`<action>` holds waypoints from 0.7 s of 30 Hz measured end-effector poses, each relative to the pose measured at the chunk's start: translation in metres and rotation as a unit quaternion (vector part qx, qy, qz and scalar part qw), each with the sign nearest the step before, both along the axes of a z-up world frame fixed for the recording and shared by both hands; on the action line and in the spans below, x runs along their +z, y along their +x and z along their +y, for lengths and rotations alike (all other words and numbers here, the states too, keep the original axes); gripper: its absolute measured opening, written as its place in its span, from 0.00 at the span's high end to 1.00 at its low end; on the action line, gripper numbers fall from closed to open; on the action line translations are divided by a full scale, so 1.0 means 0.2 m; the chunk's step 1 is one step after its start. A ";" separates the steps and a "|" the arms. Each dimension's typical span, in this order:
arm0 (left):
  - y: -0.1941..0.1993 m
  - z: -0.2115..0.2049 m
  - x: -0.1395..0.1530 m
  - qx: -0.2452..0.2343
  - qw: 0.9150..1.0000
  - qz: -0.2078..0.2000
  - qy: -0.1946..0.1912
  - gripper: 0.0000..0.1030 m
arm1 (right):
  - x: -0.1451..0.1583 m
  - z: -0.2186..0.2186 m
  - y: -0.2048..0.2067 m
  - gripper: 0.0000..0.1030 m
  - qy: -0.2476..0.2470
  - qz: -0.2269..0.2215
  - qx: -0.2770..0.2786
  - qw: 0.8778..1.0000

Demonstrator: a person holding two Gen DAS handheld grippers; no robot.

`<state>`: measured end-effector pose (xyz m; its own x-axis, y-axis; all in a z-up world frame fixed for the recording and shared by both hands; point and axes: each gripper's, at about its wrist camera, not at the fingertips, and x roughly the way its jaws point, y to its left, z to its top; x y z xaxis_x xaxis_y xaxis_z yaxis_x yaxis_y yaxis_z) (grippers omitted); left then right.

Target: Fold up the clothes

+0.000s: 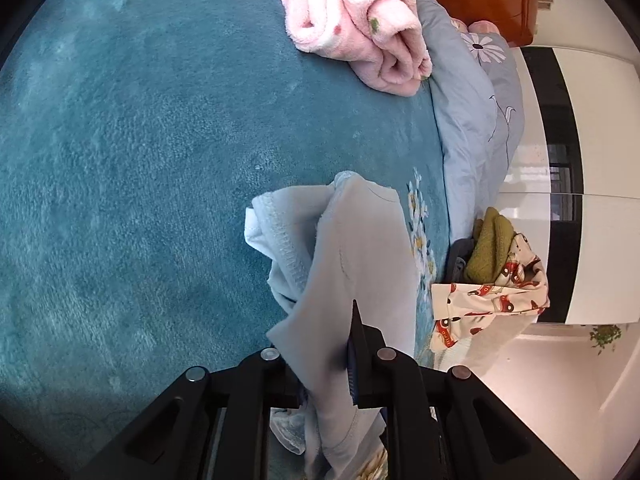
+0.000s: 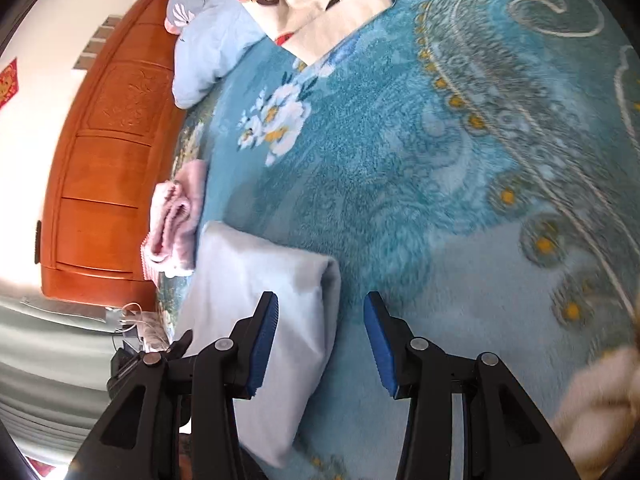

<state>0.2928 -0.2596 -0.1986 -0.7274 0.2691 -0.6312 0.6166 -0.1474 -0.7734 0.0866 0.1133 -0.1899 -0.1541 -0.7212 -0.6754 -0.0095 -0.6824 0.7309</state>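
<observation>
Two grippers: left gripper [image 1: 354, 354] pinching pale blue garment [image 1: 352, 248] above bed [image 1: 140, 140]; right gripper [image 2: 320, 340] fingers spread. Risk: thin cloth slipping, fold collapsing.

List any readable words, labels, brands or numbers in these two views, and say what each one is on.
Nothing readable in either view.
Red wall decoration: gold marks, too blurred to read.
Car-print garment: a red patch with small marks, too small to read.
Light blue garment in the left claw: no visible label.

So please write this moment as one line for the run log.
left tool: shut on light blue garment | right tool: open, over folded light blue cloth | surface: teal blanket
</observation>
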 end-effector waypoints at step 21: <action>-0.02 0.39 0.30 -0.130 0.990 0.023 -0.059 0.84 | 0.42 0.26 -0.02 0.94 -0.062 0.060 0.035 0.996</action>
